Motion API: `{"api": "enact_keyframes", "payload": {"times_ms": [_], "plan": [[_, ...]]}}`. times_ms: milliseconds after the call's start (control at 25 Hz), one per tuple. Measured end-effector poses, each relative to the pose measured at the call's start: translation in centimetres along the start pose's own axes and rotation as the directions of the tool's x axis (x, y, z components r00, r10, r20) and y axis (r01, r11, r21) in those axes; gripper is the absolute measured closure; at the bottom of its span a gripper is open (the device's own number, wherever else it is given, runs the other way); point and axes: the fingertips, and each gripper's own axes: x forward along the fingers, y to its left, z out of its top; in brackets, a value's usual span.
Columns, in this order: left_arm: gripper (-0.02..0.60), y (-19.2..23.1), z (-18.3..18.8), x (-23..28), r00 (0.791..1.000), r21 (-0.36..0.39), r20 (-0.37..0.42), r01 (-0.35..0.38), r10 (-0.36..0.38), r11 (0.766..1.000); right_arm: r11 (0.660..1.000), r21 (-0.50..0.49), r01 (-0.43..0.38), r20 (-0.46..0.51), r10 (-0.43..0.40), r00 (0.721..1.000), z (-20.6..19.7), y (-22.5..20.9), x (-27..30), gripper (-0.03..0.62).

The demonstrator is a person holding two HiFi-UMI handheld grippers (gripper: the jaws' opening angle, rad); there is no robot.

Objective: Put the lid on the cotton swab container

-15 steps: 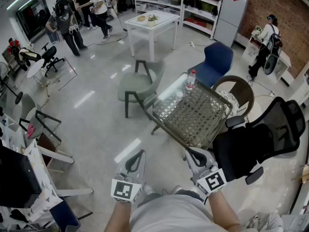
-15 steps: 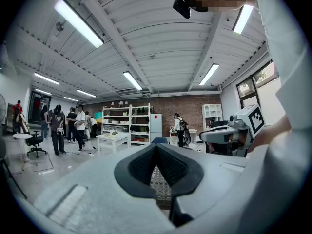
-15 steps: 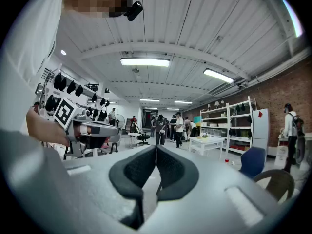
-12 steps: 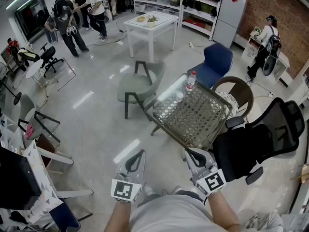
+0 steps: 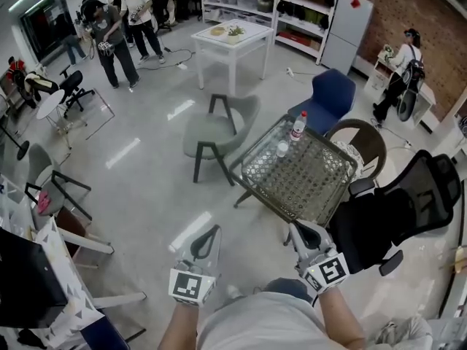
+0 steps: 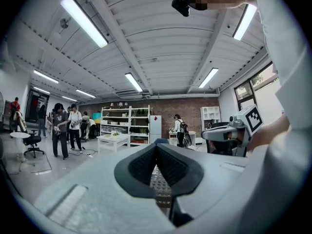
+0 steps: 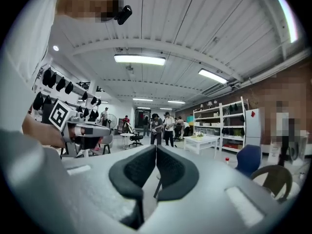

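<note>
A square woven-top table (image 5: 319, 190) stands ahead on the grey floor. On its far corner are a clear bottle with a red cap (image 5: 297, 127) and a small pale container (image 5: 282, 149); I cannot make out a lid at this distance. My left gripper (image 5: 210, 233) is held low in front of my body, shut and empty, well short of the table. My right gripper (image 5: 298, 230) is also shut and empty, just before the table's near edge. In the left gripper view the pads (image 6: 168, 165) meet, and the right gripper's pads (image 7: 141, 167) meet too.
A grey-green chair (image 5: 217, 127) stands left of the table, a blue chair (image 5: 325, 97) and a brown round chair (image 5: 363, 140) behind it, a black office chair (image 5: 394, 211) at its right. A white table (image 5: 230, 36), shelves and several people are farther back.
The view has shifted slightly, with the table a little farther right and up in frame. People at the back left have walked about. Both grippers keep the same shut pose.
</note>
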Motion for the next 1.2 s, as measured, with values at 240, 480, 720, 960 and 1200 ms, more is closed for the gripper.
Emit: {"api": "enact_keyframes", "payload": {"times_ms": [240,480,720,960,1200], "plan": [[0.575,2.1,-0.5,0.3,1.000,-0.039,0.002,0.010,-0.010,0.999,1.000,-0.004,0.019,-0.028,-0.019,0.999,-0.7,0.4,2.1,0.588],[0.575,3.4,-1.4,3.6,1.000,-0.035,-0.019,0.016,-0.017,0.999,1.000,-0.025,-0.007,-0.051,0.006,0.999,-1.6,-1.3,5.3,0.588],[0.575,5.3,-2.0,9.2,0.998,-0.031,-0.055,-0.007,0.005,0.999,1.000,-0.005,-0.026,-0.038,0.025,0.999,-2.1,-6.2,9.7,0.588],[0.575,6.7,-1.0,17.0,0.997,-0.014,-0.078,-0.031,0.030,0.999,0.999,0.020,-0.034,-0.038,0.035,0.999,-2.5,-13.0,13.7,0.588],[0.575,6.4,-0.8,25.5,0.994,-0.004,-0.102,-0.028,0.027,1.000,0.999,0.027,-0.027,-0.039,0.028,0.999,-2.7,-20.9,16.4,0.588]]}}
